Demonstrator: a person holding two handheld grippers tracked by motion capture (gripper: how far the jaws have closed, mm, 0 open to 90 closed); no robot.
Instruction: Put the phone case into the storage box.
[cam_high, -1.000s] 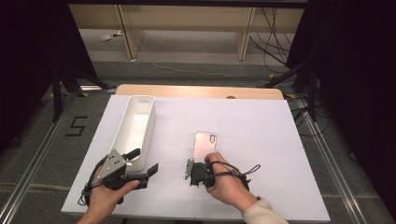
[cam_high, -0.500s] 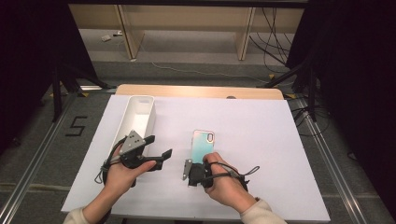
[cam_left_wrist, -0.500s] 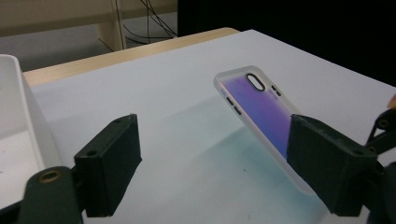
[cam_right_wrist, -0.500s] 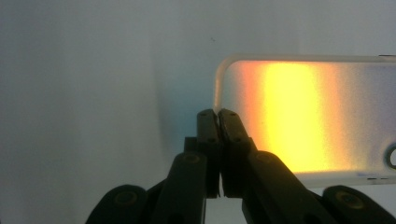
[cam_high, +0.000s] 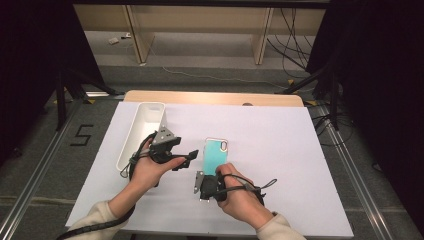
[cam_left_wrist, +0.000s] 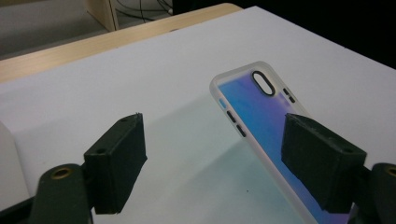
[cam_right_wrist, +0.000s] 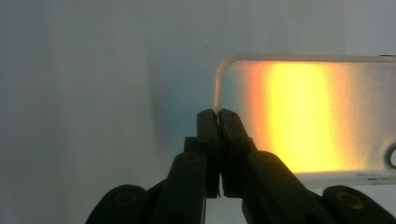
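High view: white bin (cam_high: 141, 131) beside left claw (cam_high: 185, 156).

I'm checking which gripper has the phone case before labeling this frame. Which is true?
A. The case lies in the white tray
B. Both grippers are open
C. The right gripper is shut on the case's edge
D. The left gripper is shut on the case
C: the right gripper pinches a corner edge of the phone case, while the left gripper stands open beside it.
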